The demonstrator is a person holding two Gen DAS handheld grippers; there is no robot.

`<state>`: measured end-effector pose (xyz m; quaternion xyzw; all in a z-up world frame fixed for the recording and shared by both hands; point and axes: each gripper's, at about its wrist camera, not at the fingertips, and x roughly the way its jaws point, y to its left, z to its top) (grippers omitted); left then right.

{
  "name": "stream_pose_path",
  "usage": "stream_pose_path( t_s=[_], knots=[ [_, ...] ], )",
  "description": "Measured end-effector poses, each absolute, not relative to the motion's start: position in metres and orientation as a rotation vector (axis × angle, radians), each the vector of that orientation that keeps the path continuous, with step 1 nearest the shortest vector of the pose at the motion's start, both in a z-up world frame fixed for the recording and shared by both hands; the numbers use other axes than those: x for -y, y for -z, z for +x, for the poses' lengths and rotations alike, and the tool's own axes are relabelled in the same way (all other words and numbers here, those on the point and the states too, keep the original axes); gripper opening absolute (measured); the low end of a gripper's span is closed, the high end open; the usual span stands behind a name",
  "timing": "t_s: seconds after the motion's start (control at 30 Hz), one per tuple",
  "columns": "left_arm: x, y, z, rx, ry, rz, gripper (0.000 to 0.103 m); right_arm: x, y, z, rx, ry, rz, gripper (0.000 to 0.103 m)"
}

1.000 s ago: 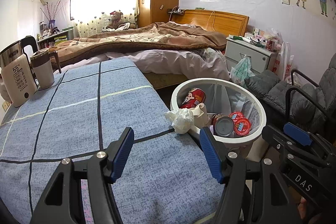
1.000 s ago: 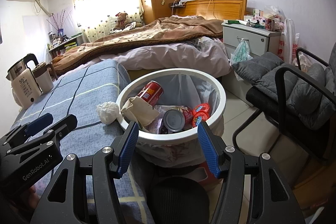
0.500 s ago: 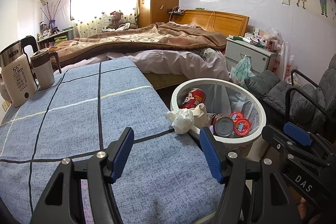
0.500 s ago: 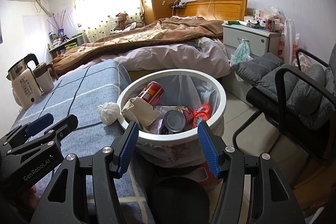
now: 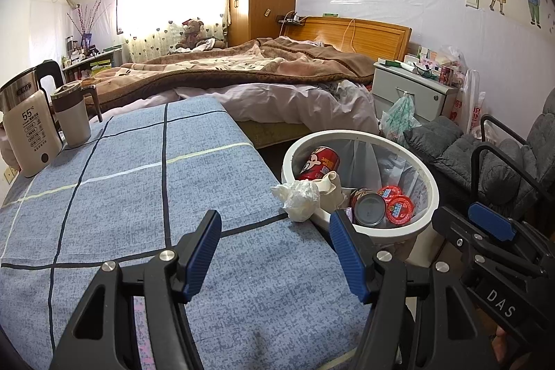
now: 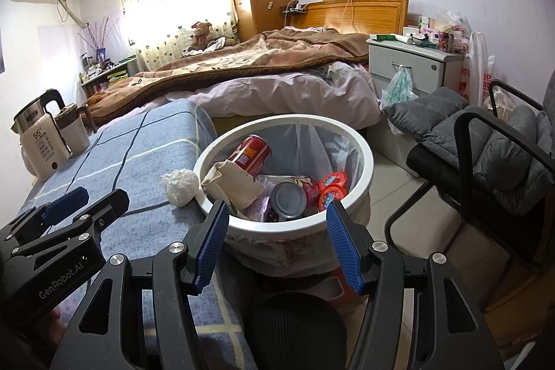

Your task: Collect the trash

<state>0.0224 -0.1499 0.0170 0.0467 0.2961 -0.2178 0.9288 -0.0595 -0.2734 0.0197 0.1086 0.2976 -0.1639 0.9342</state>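
Nothing has moved since the earlier frame. Left gripper (image 5: 274,252) and right gripper (image 6: 277,241) hover, jaws wide, empty. Crumpled white tissue (image 5: 299,200) lies on blue checked worktop (image 5: 138,196), touching round white plastic bin (image 5: 428,189).

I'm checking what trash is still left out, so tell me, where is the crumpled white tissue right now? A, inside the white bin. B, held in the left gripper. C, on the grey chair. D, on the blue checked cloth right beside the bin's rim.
D: the crumpled white tissue lies on the blue checked cloth, against the outside of the white bin rim; neither gripper holds anything.
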Motion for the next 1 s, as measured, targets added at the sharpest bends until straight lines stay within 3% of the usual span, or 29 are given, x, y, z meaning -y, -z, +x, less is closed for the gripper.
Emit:
stream_pose_path(
  t_s=[1.0],
  knots=[
    [0.1501,-0.0168,0.0209,-0.603,0.439,0.095,0.067,0.2726,-0.0211,-0.0591,-0.608,0.332,0.221,0.059]
  ],
)
